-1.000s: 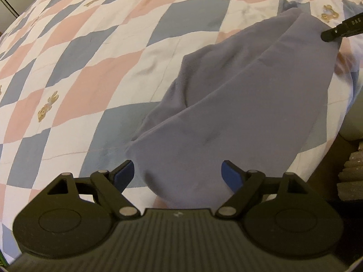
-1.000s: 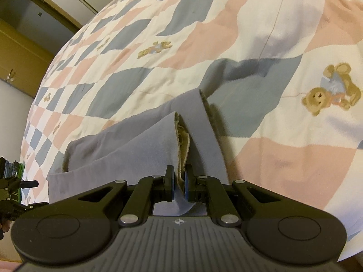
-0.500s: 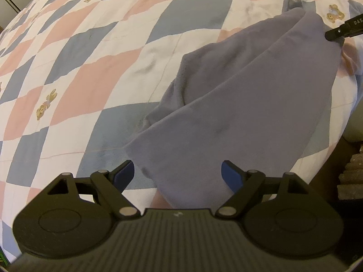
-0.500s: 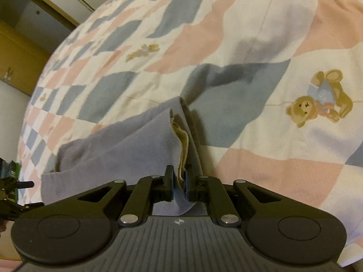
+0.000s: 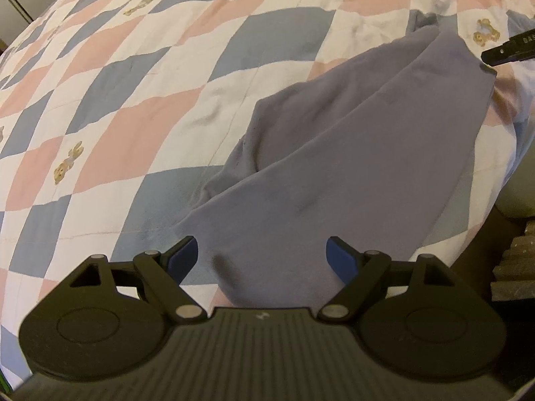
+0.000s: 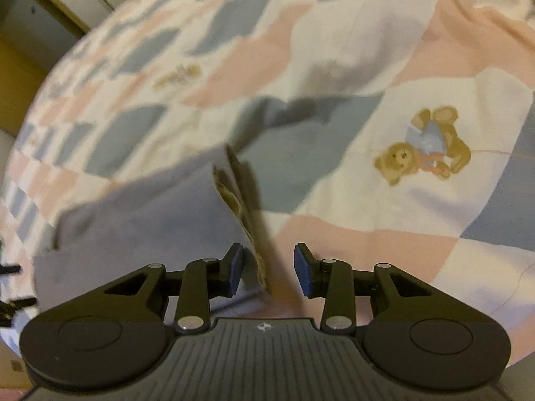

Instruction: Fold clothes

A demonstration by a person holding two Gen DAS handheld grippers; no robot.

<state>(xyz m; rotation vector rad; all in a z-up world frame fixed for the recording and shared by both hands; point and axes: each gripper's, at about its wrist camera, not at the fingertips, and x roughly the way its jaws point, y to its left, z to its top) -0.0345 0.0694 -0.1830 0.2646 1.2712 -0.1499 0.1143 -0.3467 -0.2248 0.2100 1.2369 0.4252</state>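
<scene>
A grey-lilac soft fabric garment [image 5: 351,153] lies folded lengthwise on a bed covered by a quilt of pink, blue-grey and white diamond patches with small teddy-bear prints [image 5: 140,77]. One end lies near the bed's edge; the other runs diagonally across the quilt.

The left gripper [image 5: 262,255] hangs above the near end of the garment. Its jaws stand wide apart, the blue pads [image 5: 341,260] clear of the cloth on either side; nothing is held.

The right gripper [image 6: 268,269] is at the garment's opposite end [image 6: 140,207]. Its jaws are opening and stand partly apart. A raised fold showing a tan inner edge [image 6: 245,207] stands between the pads without touching either. This view is blurred.

In the left wrist view, the right gripper's black tip [image 5: 501,54] sits at the garment's far corner.
</scene>
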